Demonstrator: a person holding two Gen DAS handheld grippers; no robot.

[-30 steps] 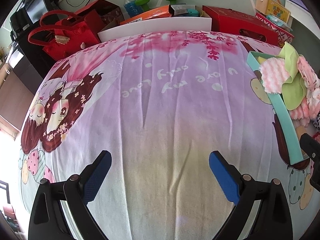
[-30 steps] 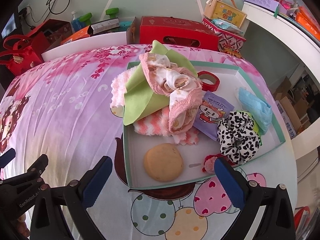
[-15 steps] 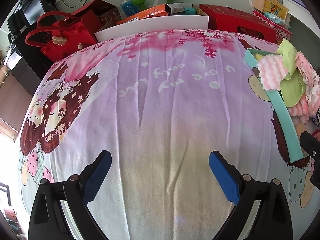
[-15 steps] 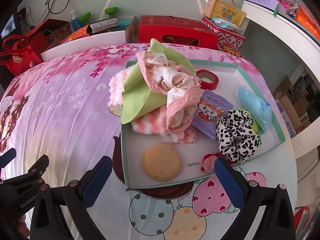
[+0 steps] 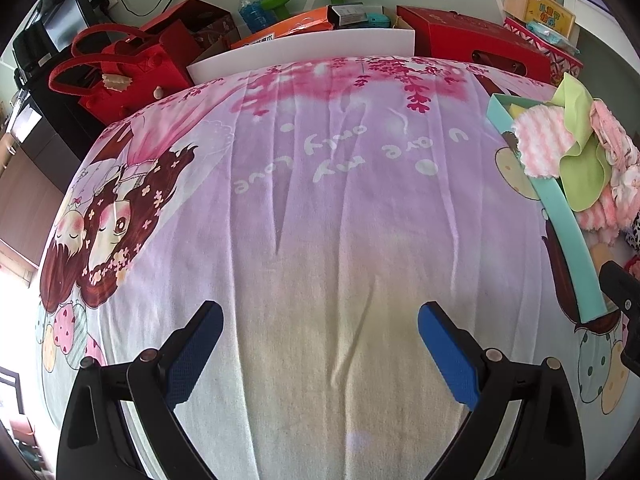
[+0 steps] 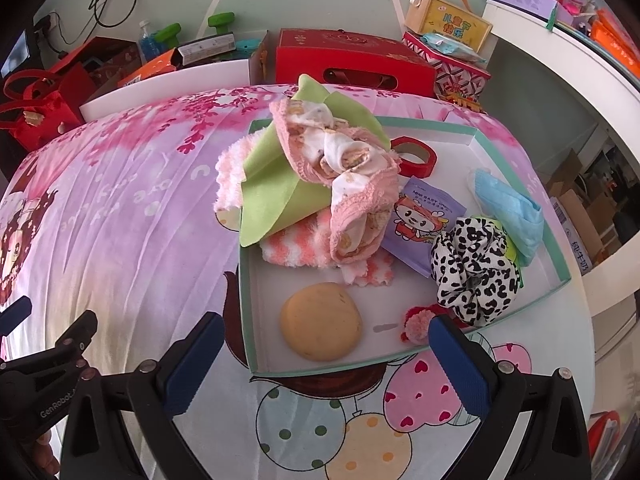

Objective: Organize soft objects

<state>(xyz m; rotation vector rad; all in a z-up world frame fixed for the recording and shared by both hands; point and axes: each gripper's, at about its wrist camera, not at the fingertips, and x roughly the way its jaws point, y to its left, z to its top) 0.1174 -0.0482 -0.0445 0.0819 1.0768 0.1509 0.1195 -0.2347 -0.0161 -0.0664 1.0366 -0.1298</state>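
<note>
From the left wrist, the left gripper (image 5: 319, 314) hangs spread wide and empty over a wrinkled cartoon-print bedsheet (image 5: 320, 208), with the teal-rimmed tray (image 5: 560, 208) off to its right. From the right wrist, the right gripper (image 6: 326, 326) is also wide apart, empty, at the tray's (image 6: 245, 300) near edge; inside lie a fuzzy striped cloth (image 6: 296, 250), smooth green cloth (image 6: 272, 192), crumpled pink cloth (image 6: 352, 176), round tan sponge (image 6: 320, 322) and spotted scrunchie (image 6: 472, 270).

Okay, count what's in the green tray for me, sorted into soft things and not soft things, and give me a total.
In the green tray:
Soft: 7 - striped fluffy cloth, green cloth, pink towel, blue cloth, leopard scrunchie, round tan sponge, pink pompom
Not soft: 2 - red tape roll, purple packet
Total: 9
</note>
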